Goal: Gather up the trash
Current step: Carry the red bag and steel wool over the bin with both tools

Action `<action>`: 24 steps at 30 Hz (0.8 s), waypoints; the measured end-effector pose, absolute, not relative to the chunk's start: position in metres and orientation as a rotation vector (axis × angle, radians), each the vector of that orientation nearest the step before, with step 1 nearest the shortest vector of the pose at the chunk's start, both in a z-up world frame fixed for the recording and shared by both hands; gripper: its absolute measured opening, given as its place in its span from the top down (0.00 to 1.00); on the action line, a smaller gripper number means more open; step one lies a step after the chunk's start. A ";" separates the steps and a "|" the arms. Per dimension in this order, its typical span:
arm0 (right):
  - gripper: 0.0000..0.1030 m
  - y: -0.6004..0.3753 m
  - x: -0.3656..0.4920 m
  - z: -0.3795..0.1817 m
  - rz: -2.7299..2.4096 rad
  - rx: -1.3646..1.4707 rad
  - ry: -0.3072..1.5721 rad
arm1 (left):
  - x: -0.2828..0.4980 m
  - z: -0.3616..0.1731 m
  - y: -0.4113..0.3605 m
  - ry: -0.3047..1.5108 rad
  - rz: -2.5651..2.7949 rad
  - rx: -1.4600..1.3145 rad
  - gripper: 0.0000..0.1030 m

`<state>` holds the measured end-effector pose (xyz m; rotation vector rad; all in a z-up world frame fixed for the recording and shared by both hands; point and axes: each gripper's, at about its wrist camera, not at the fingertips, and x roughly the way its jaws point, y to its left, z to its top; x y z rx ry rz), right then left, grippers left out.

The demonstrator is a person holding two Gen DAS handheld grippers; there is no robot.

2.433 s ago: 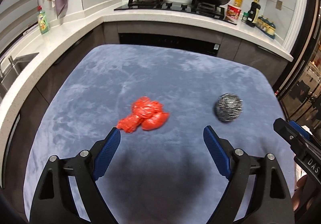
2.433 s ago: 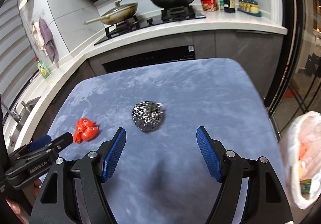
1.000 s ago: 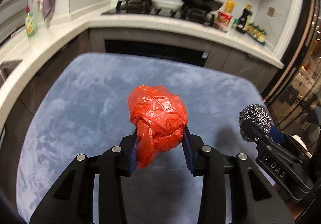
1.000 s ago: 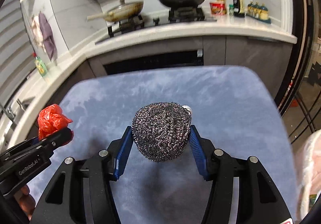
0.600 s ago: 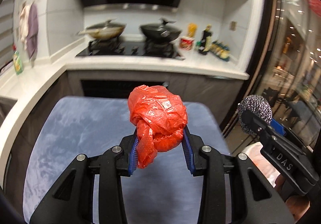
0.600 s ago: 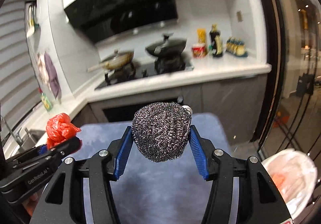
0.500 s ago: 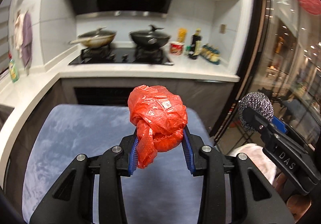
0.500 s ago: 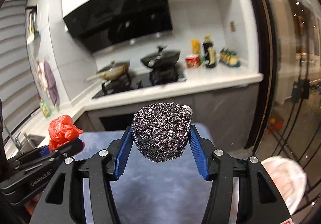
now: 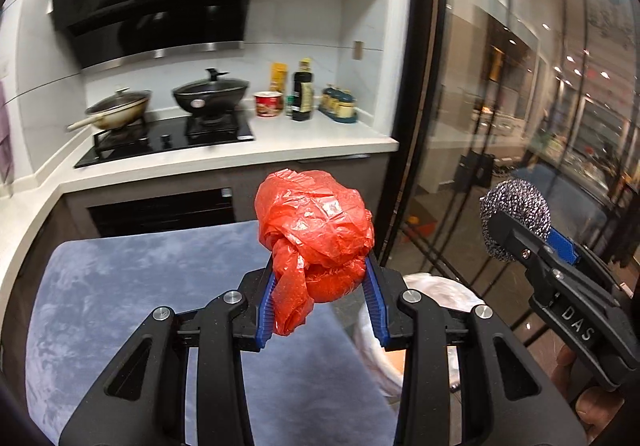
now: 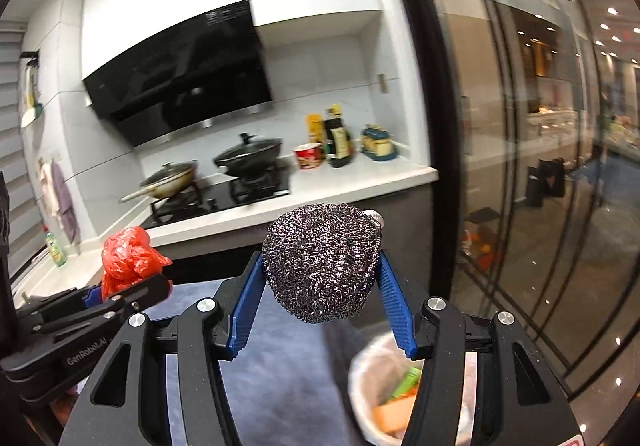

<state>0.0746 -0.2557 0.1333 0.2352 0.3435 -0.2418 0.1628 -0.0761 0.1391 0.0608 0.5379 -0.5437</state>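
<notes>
My left gripper (image 9: 318,288) is shut on a crumpled red plastic bag (image 9: 316,222) and holds it up in the air above the blue-grey table (image 9: 120,286). My right gripper (image 10: 322,300) is shut on a steel wool scrubber (image 10: 322,262), also held up. In the left wrist view the right gripper (image 9: 516,230) with the scrubber (image 9: 514,202) is to the right. In the right wrist view the left gripper (image 10: 120,294) with the red bag (image 10: 128,254) is to the left. A white-lined trash bin (image 10: 396,394) with scraps inside sits low, right of the table, partly hidden behind my right gripper.
The bin's white liner (image 9: 436,294) shows past the table's right edge. A kitchen counter (image 9: 320,138) with a stove, two pans (image 9: 210,94), bottles and jars stands behind. A dark-framed glass door (image 9: 500,126) runs along the right.
Both grippers, which closed on the bag and the scrubber, have lifted them off the table and swung right toward the glass door; the bin has come into view below.
</notes>
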 end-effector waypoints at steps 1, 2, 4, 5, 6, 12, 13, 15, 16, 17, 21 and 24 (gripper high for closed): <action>0.48 -0.261 0.071 0.131 -0.251 0.239 0.347 | 0.159 0.138 -0.085 0.541 -0.555 0.067 0.65; 0.48 -0.270 0.065 0.128 -0.266 0.246 0.350 | 0.156 0.137 -0.091 0.543 -0.563 0.072 0.65; 0.47 -0.284 0.055 0.122 -0.288 0.256 0.360 | 0.148 0.133 -0.105 0.550 -0.581 0.084 0.65; 0.48 -0.292 0.051 0.118 -0.301 0.262 0.368 | 0.145 0.130 -0.112 0.554 -0.590 0.088 0.65; 0.47 -0.298 0.047 0.114 -0.313 0.268 0.374 | 0.142 0.127 -0.119 0.561 -0.599 0.094 0.65; 0.48 -0.330 0.031 0.088 -0.372 0.305 0.425 | 0.133 0.105 -0.156 0.603 -0.636 0.128 0.65; 0.47 -0.334 0.029 0.083 -0.382 0.309 0.435 | 0.130 0.101 -0.162 0.608 -0.639 0.136 0.65; 0.47 -0.344 0.025 0.072 -0.397 0.320 0.457 | 0.128 0.094 -0.174 0.623 -0.648 0.151 0.65; 0.48 -0.349 0.025 0.068 -0.403 0.325 0.467 | 0.127 0.091 -0.180 0.631 -0.654 0.156 0.65; 0.47 -0.353 0.025 0.064 -0.409 0.330 0.477 | 0.126 0.087 -0.185 0.638 -0.657 0.161 0.65; 0.47 -0.369 0.025 0.046 -0.424 0.353 0.512 | 0.125 0.072 -0.204 0.666 -0.669 0.187 0.65; 0.47 -0.375 0.028 0.033 -0.436 0.364 0.537 | 0.125 0.060 -0.214 0.688 -0.671 0.205 0.65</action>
